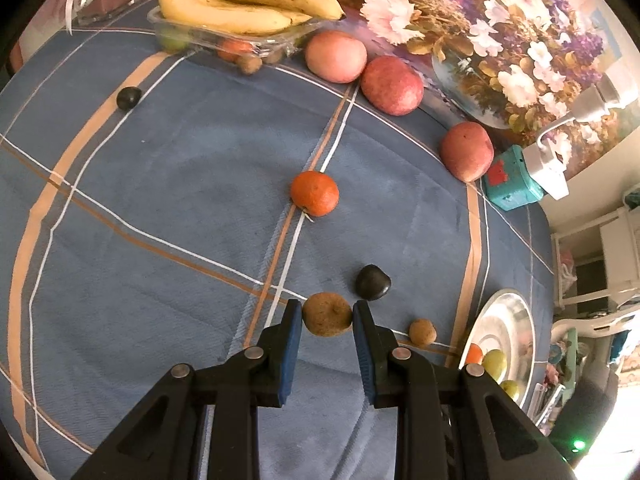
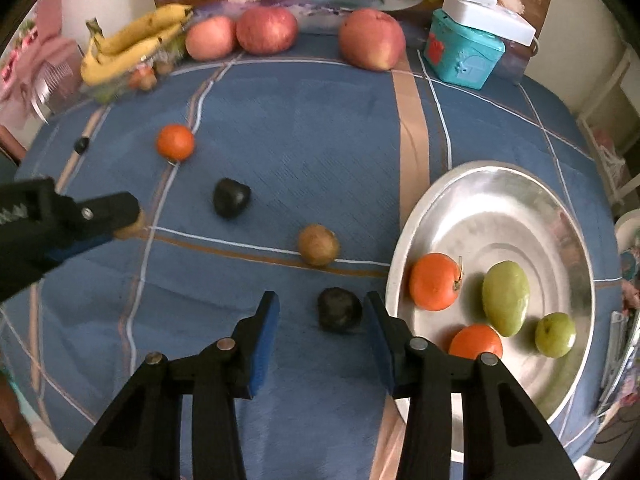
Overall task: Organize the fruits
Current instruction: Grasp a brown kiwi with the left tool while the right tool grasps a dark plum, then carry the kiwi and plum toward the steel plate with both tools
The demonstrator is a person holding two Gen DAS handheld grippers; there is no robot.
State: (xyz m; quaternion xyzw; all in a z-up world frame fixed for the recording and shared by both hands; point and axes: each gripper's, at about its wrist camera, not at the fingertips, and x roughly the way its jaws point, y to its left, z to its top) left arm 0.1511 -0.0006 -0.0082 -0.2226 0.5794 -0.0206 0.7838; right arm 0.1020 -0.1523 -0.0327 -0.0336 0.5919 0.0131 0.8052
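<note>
Two wrist views, so going one at a time.

Left wrist view: the left gripper [image 1: 327,314] is clamped on a small brown fruit [image 1: 327,314], blue pads pressing it from both sides, held over the blue plaid cloth [image 1: 160,200]. Taking the tangerine [image 1: 314,193] in the middle of the cloth as the landmark: a dark fruit [image 1: 373,282] lies below it, just beside the held one, and another brown fruit [image 1: 422,332] sits below and right of that. Three apples [image 1: 392,85] line up above and right of the tangerine, against a flower painting [image 1: 500,32]. Up and left of it is a clear tray [image 1: 224,36] with bananas [image 1: 244,0] on top, and a lone dark fruit [image 1: 128,98] well off to the left. The steel plate [image 1: 508,312] peeks in at the lower right, by the cloth's edge.

Right wrist view: the right gripper [image 2: 323,308] points down with its jaws apart around a dark fruit [image 2: 340,309] lying on the cloth. The right pad looks about touching it, the left pad stands clear, so no real grip. That fruit sits just left of the plate [image 2: 500,208], which holds two tangerines [image 2: 435,281] and two green fruits [image 2: 505,298]. A brown fruit [image 2: 318,245] and another dark one [image 2: 231,197] lie farther left of the plate. A teal box [image 2: 464,56] stands above it.
</note>
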